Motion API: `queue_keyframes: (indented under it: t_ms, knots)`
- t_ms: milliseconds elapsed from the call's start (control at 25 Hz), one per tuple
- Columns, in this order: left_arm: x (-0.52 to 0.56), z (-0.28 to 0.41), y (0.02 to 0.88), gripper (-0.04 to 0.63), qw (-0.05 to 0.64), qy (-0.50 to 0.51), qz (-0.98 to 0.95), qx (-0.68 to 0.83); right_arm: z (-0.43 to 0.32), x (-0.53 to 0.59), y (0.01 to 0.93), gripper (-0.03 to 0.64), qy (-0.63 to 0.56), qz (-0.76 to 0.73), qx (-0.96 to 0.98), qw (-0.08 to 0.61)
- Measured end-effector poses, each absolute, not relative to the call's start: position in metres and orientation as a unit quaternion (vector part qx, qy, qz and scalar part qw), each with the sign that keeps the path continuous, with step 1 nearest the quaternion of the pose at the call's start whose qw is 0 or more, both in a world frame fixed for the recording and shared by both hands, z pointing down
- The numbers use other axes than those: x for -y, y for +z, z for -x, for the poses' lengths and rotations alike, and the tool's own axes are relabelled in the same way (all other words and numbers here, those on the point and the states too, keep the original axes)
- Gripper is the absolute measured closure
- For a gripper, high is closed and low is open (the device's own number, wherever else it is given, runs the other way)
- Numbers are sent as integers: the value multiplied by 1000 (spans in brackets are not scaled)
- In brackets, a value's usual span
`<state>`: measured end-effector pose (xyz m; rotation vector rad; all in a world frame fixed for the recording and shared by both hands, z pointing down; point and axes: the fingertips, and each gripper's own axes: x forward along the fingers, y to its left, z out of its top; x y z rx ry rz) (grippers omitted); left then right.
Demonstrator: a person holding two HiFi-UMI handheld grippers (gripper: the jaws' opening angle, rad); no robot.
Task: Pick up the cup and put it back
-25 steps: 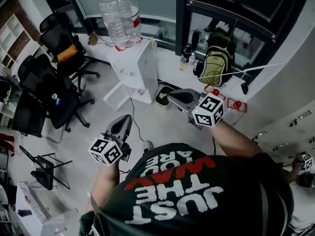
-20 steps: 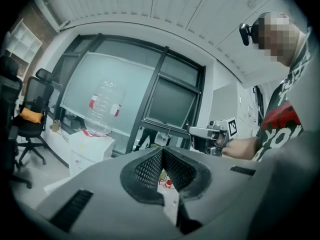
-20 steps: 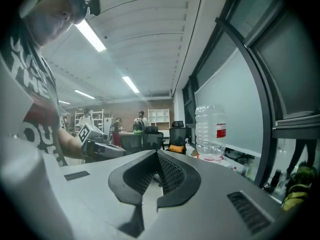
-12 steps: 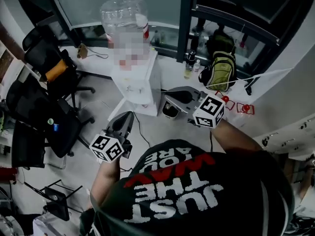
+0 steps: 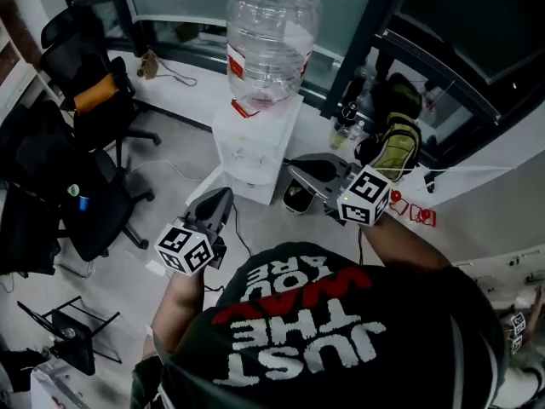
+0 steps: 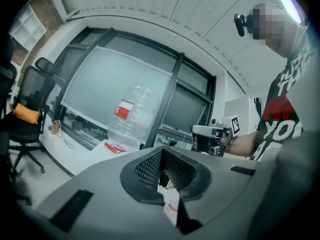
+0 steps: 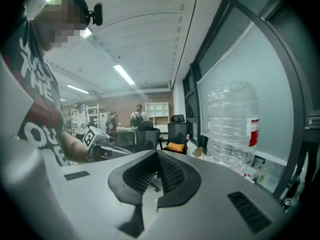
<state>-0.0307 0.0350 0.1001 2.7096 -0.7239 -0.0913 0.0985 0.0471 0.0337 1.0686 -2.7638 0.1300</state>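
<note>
Office floor (image 5: 170, 186) by water dispenser (image 5: 255, 139); left tool (image 5: 223, 194) and right tool (image 5: 295, 170) clenched, empty; shirt (image 5: 298, 331) cuts off both arms.

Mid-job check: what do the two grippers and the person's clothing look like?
The left gripper and right gripper have grey wedge-shaped shells, black mesh-textured pads, each with a white cube bearing black square markers. The person wears a dark T-shirt with white and red lettering.

A white water dispenser (image 5: 251, 147) carrying a large clear bottle (image 5: 271, 37) is standing straight ahead, blocking that way. Black office chairs (image 5: 94, 203) are crowding the left, while bare floor (image 5: 170, 156) is lying open between them and the dispenser.
</note>
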Motion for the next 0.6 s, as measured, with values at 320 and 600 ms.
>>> queue_keyframes:
  t_ms: [320,600]
  knots:
    - [-19,49,119,592,173,-33,-929,325,-80,-10,55,583,54,-289,949,113]
    - [12,11,135,592,157,-25,-894,420,-105,41,68,583,40,-189,973,122]
